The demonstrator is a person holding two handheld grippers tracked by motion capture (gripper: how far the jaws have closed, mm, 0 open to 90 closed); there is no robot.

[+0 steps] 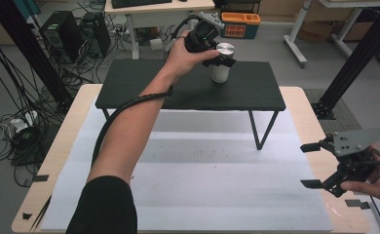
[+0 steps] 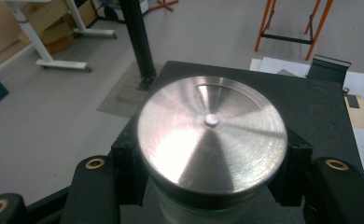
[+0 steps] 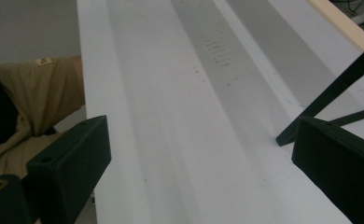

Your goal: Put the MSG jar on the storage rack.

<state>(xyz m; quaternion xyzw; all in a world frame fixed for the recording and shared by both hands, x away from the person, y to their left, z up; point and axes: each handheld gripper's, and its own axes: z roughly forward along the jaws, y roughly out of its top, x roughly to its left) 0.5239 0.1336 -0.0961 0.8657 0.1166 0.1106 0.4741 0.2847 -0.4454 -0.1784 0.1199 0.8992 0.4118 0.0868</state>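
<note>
A glass jar with a round brushed-metal lid stands on the far part of a black raised shelf. My left gripper is shut on the jar just under the lid, with the person's left arm stretched forward over the table. In the left gripper view the lid sits between the two black jaws, which press on the jar's neck on both sides. My right gripper hovers open at the table's right edge, nothing between its jaws.
The shelf stands on thin black legs over a white sheet that covers the wooden table. Black frame posts rise at both sides. A desk, boxes and cables lie on the floor beyond.
</note>
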